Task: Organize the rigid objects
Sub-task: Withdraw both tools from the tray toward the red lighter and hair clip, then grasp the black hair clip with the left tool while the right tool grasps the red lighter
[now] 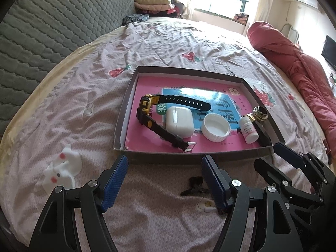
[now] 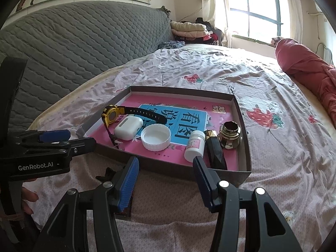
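Cardboard tray on bed, watch inside

Right gripper fingers spread, empty, before the tray.

Both grippers, the left gripper and the right gripper, are black with blue ridged pads, shiny round screws and white "GenRobot.AI" letters.

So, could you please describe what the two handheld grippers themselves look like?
Both the left gripper and the right gripper are black linkage frames with silver pivot bolts and ribbed blue finger pads. In the right wrist view, the left gripper's body carries white "GenRobot.AI" lettering. No cables show.
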### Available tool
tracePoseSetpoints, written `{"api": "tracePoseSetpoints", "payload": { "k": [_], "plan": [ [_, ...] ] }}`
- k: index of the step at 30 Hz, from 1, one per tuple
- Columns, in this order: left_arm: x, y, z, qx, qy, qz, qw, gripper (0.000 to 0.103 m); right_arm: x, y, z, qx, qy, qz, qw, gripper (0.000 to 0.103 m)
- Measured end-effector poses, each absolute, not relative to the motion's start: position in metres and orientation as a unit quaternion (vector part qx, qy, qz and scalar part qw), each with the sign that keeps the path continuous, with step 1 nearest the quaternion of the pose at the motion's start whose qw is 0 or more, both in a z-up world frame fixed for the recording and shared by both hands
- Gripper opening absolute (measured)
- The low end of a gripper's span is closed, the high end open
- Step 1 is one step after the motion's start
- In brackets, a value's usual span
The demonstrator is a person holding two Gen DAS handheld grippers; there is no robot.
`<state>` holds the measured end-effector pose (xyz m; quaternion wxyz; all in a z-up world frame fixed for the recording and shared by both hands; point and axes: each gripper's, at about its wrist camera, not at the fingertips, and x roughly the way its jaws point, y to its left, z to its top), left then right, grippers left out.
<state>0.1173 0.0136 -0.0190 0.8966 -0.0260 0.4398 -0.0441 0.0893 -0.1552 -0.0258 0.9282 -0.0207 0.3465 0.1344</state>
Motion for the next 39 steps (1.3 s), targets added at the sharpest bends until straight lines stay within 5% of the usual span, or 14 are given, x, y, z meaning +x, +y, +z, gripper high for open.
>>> {"api": "tracePoseSetpoints", "payload": {
  "k": [39],
  "plan": [
    [0.106,-0.011,-0.049,0.013,0.489,-0.066,0.870,0.074,0.063,-0.123,-0.057,-0.060,0.384,0.159,0.907,0.053]
  ]
}}
